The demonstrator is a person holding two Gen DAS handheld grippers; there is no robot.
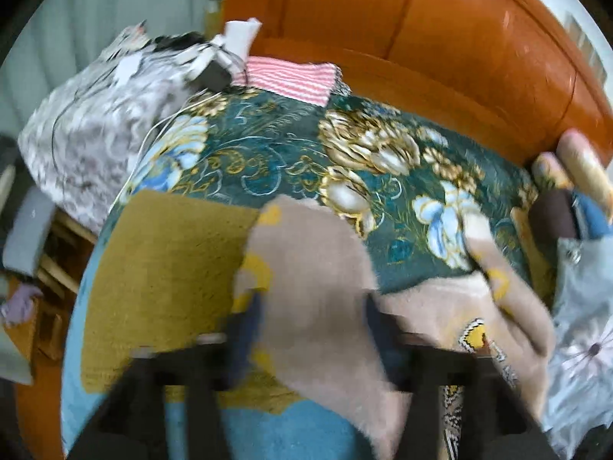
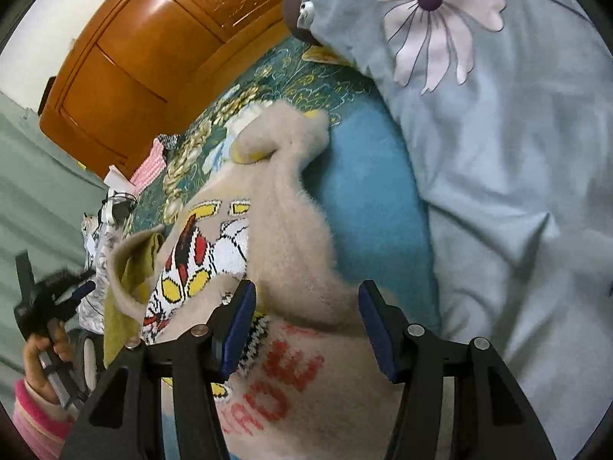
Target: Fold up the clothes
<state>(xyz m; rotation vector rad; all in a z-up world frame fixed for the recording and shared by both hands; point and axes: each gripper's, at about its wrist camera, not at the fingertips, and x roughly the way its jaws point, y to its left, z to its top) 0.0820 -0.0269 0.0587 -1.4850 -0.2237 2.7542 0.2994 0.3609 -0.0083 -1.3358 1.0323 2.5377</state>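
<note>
Jaws of your left gripper (image 1: 312, 329) and right gripper (image 2: 306, 329) stand half open holding nothing, so pinch the fuzzy sweater (image 2: 291, 230) edge before you fold it across the bed (image 2: 367, 176).

Both wrist views angled down, close over shared beige sweater (image 1: 318, 268)

Motion blur smears the left gripper (image 1: 312, 329) and the beige sweater (image 1: 318, 268) beneath it. The sweater's red lettering (image 2: 276, 395) is partly hidden behind the right gripper (image 2: 306, 326). Beside the sweater, the flowered quilt (image 2: 498, 153) runs off frame.
</note>
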